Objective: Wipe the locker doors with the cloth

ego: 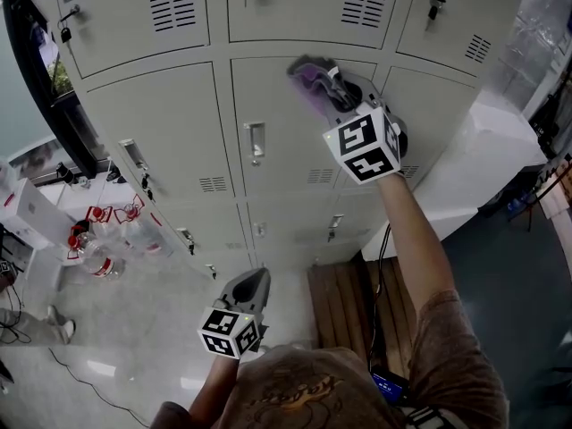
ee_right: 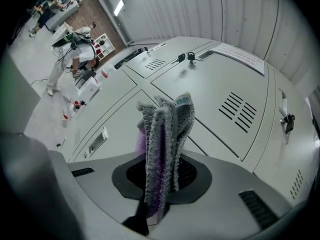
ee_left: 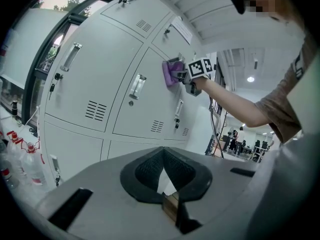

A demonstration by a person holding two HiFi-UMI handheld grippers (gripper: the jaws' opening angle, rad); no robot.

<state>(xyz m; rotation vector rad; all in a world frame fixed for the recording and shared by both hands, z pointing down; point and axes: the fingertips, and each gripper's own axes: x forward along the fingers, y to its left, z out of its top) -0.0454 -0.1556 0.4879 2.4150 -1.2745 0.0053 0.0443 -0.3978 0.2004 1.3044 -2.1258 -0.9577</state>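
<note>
The right tool (ee_right: 161,186) is clamped on the cloth (ee_right: 165,134), its jaws closed down to the thickness of the bunched folds. The grey-and-purple microfibre stands up out of the tool in a loose wad. That wad meets the upper part of a middle-row locker door (ego: 268,164), near its top right corner and up to the right of the handle (ego: 256,141), and it looks pressed to the metal. The cloth is soft, light and limp. I judge it will flatten and drag easily over the painted door, but it could slip free if held by one edge only; a grip across several folds, as here, suits it. The left tool (ee_left: 163,171) hangs low, well apart, jaws together on nothing.
</note>
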